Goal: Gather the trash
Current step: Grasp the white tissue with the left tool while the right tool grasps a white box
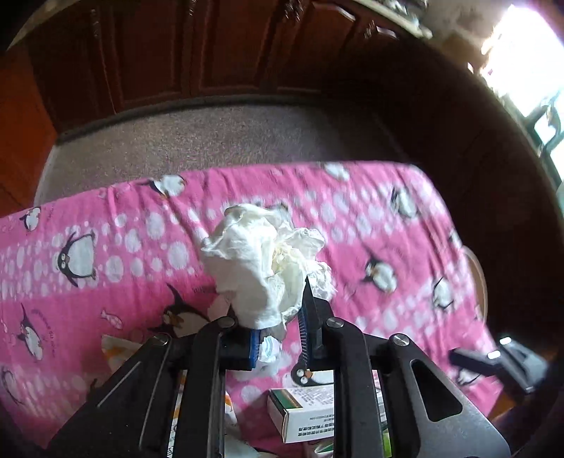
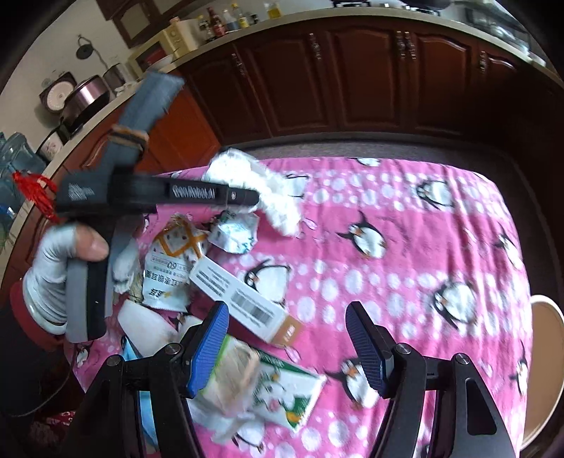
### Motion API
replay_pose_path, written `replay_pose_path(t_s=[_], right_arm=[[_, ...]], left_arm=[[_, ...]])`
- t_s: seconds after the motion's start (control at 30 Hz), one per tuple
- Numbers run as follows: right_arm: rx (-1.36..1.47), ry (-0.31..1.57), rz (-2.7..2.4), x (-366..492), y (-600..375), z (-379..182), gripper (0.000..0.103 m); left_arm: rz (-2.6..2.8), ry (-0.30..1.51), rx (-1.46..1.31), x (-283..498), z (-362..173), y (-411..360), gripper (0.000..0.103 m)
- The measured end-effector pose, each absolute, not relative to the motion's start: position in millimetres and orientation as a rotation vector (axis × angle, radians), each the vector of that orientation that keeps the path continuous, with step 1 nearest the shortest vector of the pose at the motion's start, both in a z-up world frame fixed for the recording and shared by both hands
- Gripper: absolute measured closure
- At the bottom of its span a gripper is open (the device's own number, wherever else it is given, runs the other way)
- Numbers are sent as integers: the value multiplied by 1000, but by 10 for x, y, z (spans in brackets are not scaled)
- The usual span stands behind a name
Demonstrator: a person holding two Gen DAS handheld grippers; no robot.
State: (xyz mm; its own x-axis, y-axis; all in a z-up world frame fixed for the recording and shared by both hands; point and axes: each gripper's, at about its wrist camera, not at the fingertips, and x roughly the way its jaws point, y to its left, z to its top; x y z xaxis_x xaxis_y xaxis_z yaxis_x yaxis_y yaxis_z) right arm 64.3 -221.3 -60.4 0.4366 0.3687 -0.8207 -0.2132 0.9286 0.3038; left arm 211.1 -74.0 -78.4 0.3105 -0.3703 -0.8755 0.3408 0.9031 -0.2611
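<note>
White crumpled tissue [image 1: 261, 260] is clamped in the left tongs [image 1: 278, 317]; the right tongs [image 2: 287, 347] are held apart, empty, nearer.

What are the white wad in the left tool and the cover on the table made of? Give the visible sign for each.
White wad: looks like thin tissue or paper towel, matte, going by its soft crumpled folds and ragged edges. Table cover: seemingly soft fleece-like fabric, matte, printed with penguins; it wrinkles and drapes over the edge.

Beyond the tongs, dark wooden cabinets [image 2: 366, 81] lined a speckled grey floor [image 1: 218, 137]; bottles [image 2: 225, 21] crowded the countertop [image 2: 116, 95] above, and glare, perhaps a window [image 1: 525, 53], blazed upper right.
</note>
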Motion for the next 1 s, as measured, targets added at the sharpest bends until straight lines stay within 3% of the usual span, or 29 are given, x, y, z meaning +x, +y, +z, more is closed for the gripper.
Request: replay_pose_path(t_s=[0.3, 0.33, 0.37, 0.5, 0.67, 0.93, 1.0], right_arm=[[-2, 1149, 576, 893, -1694, -761, 37], [-25, 1162, 566, 925, -1650, -798, 42], [-27, 1180, 574, 959, -1621, -840, 53], [0, 1206, 604, 999, -1599, -952, 59], [-11, 1156, 529, 865, -1814, -844, 73], [154, 1141, 344, 797, -2481, -866, 75], [133, 1134, 334, 777, -2460, -856, 69]], left_arm=[[-458, 1094, -54, 1986, -517, -481, 88], [-457, 1093, -59, 1968, -506, -455, 88], [-457, 1093, -60, 1962, -506, -457, 88], [-469, 1095, -64, 1876, -516, -439, 88], [-479, 1082, -71, 1805, -464, -448, 88], [-509, 1069, -49, 1638, -407, -604, 88], [-516, 1073, -48, 1600, -409, -653, 88]])
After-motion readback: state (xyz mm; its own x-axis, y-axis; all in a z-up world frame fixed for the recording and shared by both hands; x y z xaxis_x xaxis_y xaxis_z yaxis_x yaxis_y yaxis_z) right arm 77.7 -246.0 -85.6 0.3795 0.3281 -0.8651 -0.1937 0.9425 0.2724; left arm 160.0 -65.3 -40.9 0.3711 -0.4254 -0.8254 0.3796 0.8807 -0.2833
